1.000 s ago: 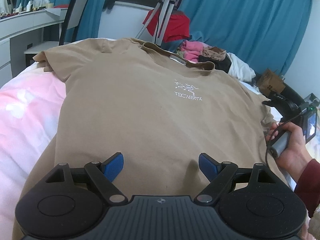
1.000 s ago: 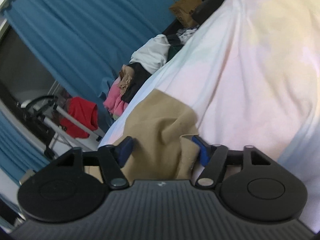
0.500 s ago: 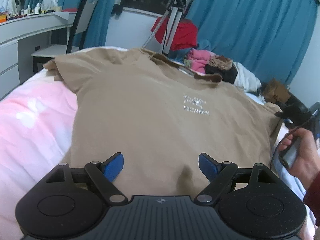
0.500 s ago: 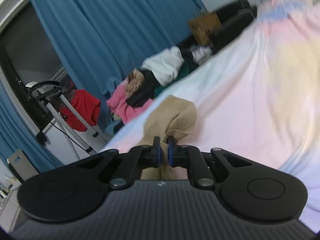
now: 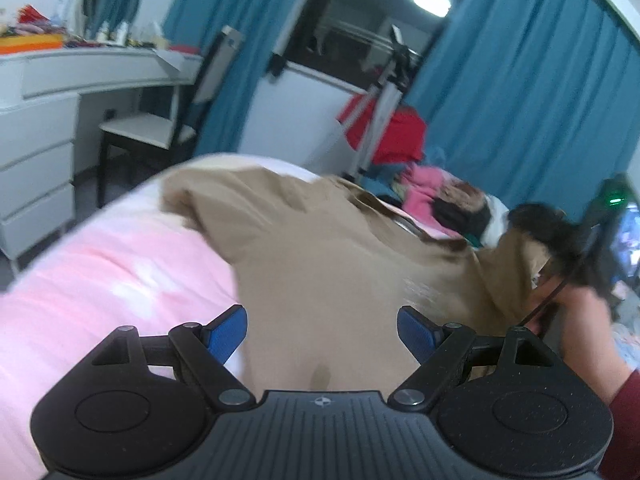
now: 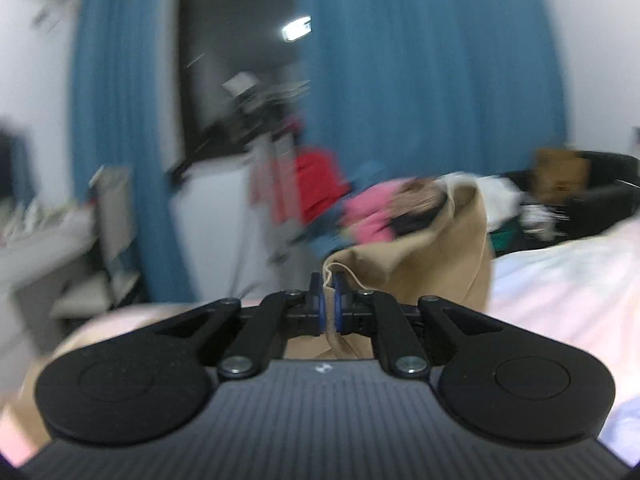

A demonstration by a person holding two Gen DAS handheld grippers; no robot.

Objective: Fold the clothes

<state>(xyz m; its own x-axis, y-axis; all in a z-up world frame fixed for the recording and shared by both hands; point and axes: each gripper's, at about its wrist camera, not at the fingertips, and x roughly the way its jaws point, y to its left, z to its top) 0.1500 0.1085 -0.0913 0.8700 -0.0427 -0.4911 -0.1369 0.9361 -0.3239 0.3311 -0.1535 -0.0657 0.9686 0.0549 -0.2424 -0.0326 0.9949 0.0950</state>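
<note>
The right gripper (image 6: 328, 300) has its fingers clamped on the tan shirt's (image 5: 320, 280) sleeve edge, raised to fold it inward; the left gripper (image 5: 322, 330) hovers with fingers apart, ready above the hem.

A home bedroom: pink-sheeted bed (image 5: 100, 264), blue curtains (image 5: 520, 92), dressing table (image 5: 60, 76), chair (image 5: 160, 128).

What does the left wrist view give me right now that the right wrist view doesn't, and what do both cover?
Only the left wrist view: the left gripper open over the tan T-shirt spread on the pink bedding, and the hand carrying the right gripper. Only the right wrist view: the right gripper shut on the shirt's edge, a cardboard box. Both: shirt, blue curtains, clothes pile.
</note>
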